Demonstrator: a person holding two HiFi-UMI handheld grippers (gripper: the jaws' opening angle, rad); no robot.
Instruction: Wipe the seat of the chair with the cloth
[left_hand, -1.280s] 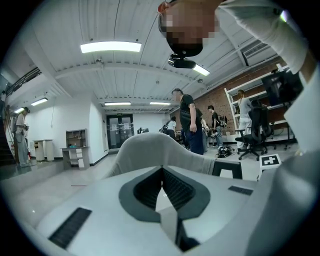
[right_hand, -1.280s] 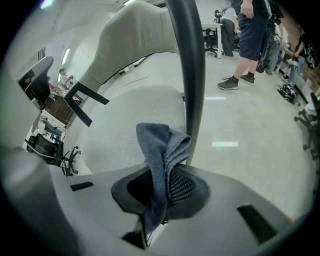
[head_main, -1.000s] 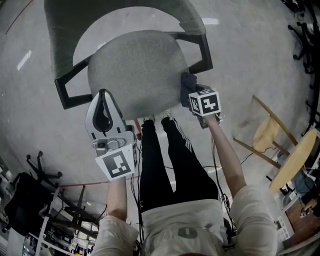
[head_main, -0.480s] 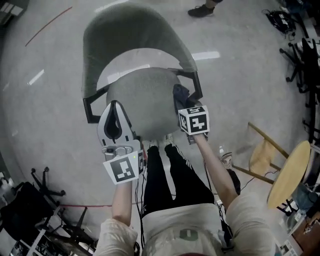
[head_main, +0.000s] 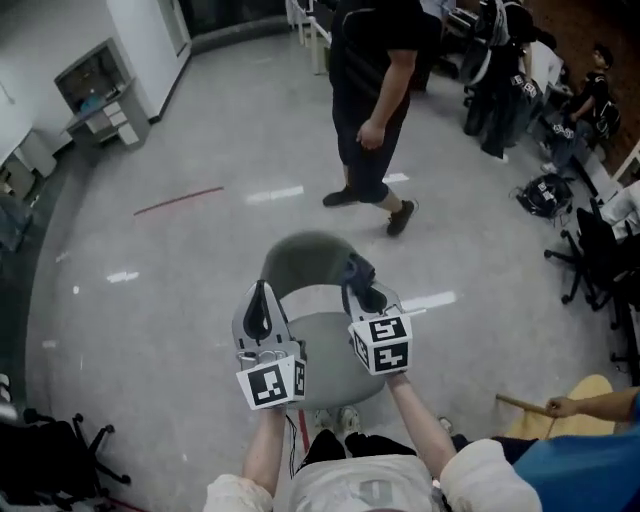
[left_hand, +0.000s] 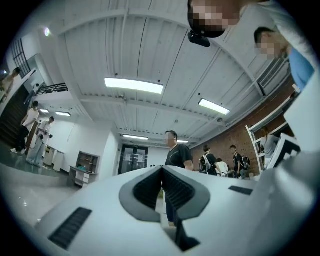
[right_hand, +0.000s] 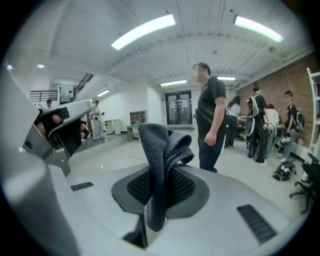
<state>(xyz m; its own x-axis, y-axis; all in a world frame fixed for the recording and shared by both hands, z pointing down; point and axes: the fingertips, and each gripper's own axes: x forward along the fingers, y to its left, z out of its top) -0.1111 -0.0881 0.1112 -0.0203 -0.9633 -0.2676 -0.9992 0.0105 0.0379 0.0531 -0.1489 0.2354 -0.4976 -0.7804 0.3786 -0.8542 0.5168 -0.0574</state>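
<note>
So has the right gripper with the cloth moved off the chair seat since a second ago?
Yes. The right gripper, shut on the cloth, has lifted off the seat at its right edge and points across the room.

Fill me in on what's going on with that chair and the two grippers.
A person stands over a grey chair with a gripper in each hand. The right gripper is shut on a dark cloth. The left gripper has its jaws together with nothing between them. Both point out into the room, not down at the seat, so the cloth is off the seat right now. A bystander in black stands beyond the chair.
</note>
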